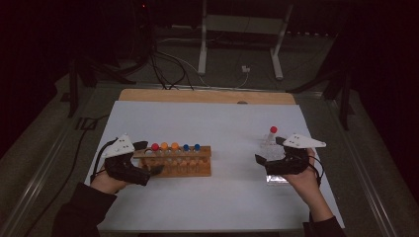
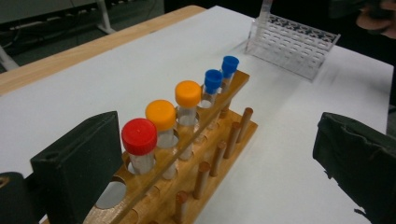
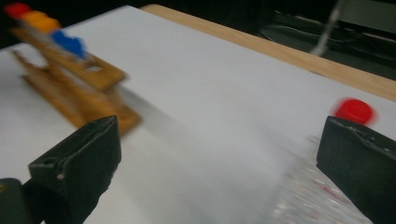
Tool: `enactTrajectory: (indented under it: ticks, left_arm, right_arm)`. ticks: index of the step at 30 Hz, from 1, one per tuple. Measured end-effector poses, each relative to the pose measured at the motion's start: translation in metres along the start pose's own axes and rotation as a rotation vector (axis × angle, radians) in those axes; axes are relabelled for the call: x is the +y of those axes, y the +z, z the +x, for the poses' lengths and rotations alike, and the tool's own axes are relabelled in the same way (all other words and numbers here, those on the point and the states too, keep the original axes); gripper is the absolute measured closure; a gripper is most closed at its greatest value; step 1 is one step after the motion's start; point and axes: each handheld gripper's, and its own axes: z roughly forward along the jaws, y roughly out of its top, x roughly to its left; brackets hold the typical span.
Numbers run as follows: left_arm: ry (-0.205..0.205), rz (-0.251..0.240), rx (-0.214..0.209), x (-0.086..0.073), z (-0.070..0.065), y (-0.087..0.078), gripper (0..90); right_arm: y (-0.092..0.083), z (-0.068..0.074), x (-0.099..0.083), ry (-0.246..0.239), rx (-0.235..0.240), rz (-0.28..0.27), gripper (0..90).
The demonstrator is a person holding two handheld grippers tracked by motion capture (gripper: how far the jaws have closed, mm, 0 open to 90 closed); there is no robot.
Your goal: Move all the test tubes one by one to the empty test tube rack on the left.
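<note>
Our left gripper (image 2: 215,154) has its jaws standing wide with nothing pressed between them — the red-capped tube (image 2: 140,142) sits in the wooden rack (image 2: 205,158) just off the left jaw, at about ten o'clock in the left gripper view. Our right gripper (image 3: 219,158) is also spread open and empty, its view smeared. The clear rack (image 1: 274,163), with one red-capped tube (image 1: 272,130) standing in it, lies under that hand, at about four o'clock on the table (image 1: 212,123) in the high view. We judge the risks so: the left jaw may clip the tube and tip the wooden rack — and the right hand may nudge the light clear rack.
</note>
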Motion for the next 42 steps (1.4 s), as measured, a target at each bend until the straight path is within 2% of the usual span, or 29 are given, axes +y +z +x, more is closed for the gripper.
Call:
enactTrajectory:
  ticks: [2, 3, 5, 9, 15, 17, 22, 24, 26, 32, 40, 42]
  left_arm:
    - [-0.003, 0.001, -0.014, 0.0, 0.0, 0.0, 2.2]
    - [0.001, 0.003, -0.006, 0.0, -0.001, 0.0, 2.2]
    - [-0.005, 0.002, -0.016, -0.001, 0.0, 0.0, 2.3]
    - [-0.003, 0.007, -0.008, -0.002, 0.0, 0.0, 2.2]
    - [-0.004, 0.006, -0.012, -0.002, 0.0, 0.001, 2.3]
    - [-0.003, 0.007, -0.017, -0.002, 0.0, 0.001, 2.3]
    - [-0.002, 0.002, -0.013, -0.002, 0.0, 0.0, 2.3]
    - [-0.001, 0.003, -0.011, -0.002, -0.001, 0.0, 2.3]
    - [-0.003, 0.001, -0.014, -0.002, 0.0, 0.0, 2.3]
    - [-0.002, 0.002, -0.011, -0.002, 0.0, 0.0, 2.3]
    - [-0.002, 0.004, -0.009, -0.002, 0.001, 0.001, 2.3]
    - [-0.001, 0.003, -0.007, -0.002, 0.001, 0.0, 2.3]
  right_arm:
    - [0.003, -0.009, -0.003, 0.015, -0.019, 0.013, 0.7]
    - [0.005, -0.013, -0.005, 0.019, -0.029, 0.017, 3.4]
    - [0.008, -0.02, -0.009, 0.031, -0.045, 0.026, 3.7]
    - [0.014, -0.032, -0.015, 0.051, -0.073, 0.051, 6.6]
    - [0.024, -0.047, -0.017, 0.067, -0.087, 0.08, 19.1]
    - [0.028, -0.051, -0.016, 0.074, -0.096, 0.094, 26.1]
    - [0.032, -0.061, -0.015, 0.081, -0.086, 0.118, 41.9]
    - [0.032, -0.064, -0.014, 0.073, -0.084, 0.126, 45.7]
    - [0.033, -0.066, -0.013, 0.042, -0.093, 0.143, 48.5]
    - [0.04, -0.07, -0.01, 0.02, -0.089, 0.161, 57.3]
    - [0.047, -0.075, -0.008, 0.023, -0.068, 0.173, 73.6]
    - [0.048, -0.074, -0.007, 0.017, -0.067, 0.177, 74.7]
